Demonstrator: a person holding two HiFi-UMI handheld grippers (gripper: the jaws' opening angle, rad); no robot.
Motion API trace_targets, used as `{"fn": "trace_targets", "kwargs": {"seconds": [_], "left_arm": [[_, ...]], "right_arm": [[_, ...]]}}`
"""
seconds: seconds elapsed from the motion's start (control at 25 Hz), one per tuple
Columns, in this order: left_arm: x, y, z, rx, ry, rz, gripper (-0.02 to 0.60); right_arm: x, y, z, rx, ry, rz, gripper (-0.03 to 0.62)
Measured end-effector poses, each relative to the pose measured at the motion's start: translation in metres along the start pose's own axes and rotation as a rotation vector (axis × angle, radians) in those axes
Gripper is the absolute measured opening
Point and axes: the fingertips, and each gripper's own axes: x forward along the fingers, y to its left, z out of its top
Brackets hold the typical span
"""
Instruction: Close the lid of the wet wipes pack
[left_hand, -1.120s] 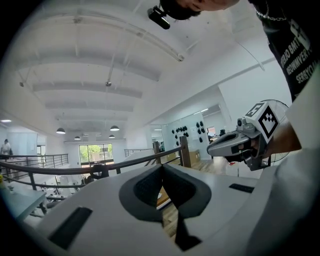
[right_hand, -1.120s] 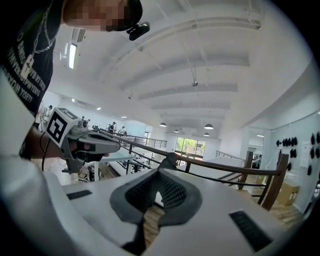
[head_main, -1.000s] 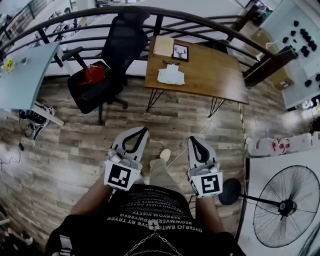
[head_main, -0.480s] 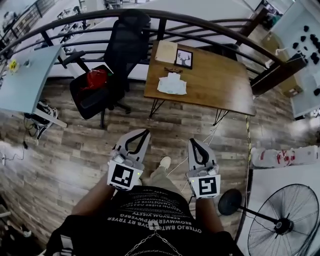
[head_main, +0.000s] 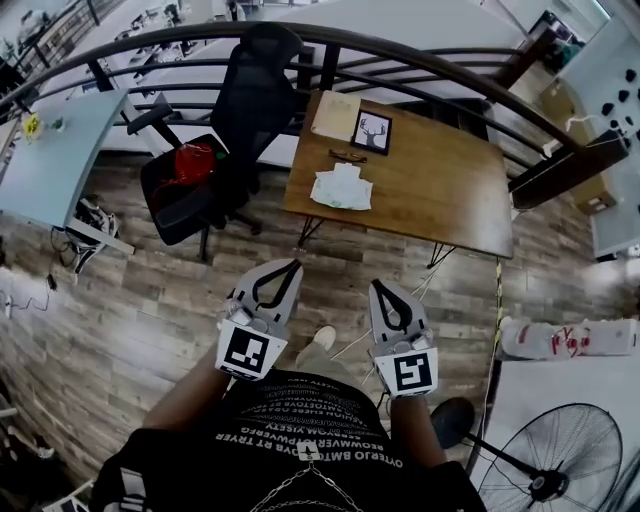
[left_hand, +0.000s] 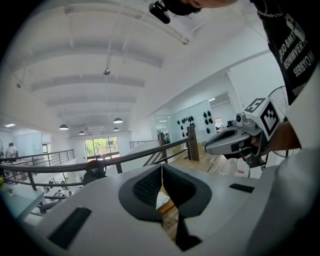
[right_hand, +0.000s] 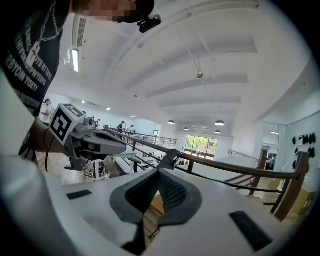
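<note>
Wet wipes pack (head_main: 341, 187): white and lying flat on the wooden desk (head_main: 440, 190), near the desk's front-left edge. It is well apart from both grippers, with plank floor (head_main: 150, 300) in between.
Axis and facing: the long axis seems to run across the head view, roughly along the desk's long side, with the broad face up. The lid and the way its hinge points are too small to tell.
Left gripper (head_main: 290, 266): fingers together with nothing between them. It is held low in front of the person and aimed toward the desk.
Right gripper (head_main: 378, 287): fingers together and empty. It sits beside the left one, on the same heading.
Desk neighbours: a small dark item (head_main: 348, 155) lies just behind the pack. A framed deer picture (head_main: 372, 131) and a pale sheet (head_main: 335, 114) lie further back.
Nearby: a black office chair (head_main: 240, 110) stands left of the desk, with a red thing (head_main: 195, 160) on its seat.
Step in hand (judged): the approach; the lid is not yet touched.
How to do it well (judged): come up square to the desk's near edge and find the hinge side first. Steady the pack body with one gripper and press the flap down flat with the closed fingers of the other. Push straight down, not sideways, because the soft pack will likely slide or buckle.
</note>
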Motion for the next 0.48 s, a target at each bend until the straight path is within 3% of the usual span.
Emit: {"fn": "trace_targets", "kwargs": {"seconds": [0.24, 0.4, 0.48], "left_arm": [[0.037, 0.003, 0.02, 0.011, -0.012, 0.041, 0.029], [0.053, 0.01, 0.041, 0.009, -0.093, 0.096, 0.029], [0.062, 0.014, 0.042, 0.003, -0.082, 0.118, 0.029]], "right_arm": [[0.005, -0.038, 0.006, -0.007, -0.023, 0.017, 0.014], [0.009, -0.061, 0.004, -0.002, -0.026, 0.029, 0.014], [0.012, -0.072, 0.003, -0.001, -0.031, 0.043, 0.014]]}}
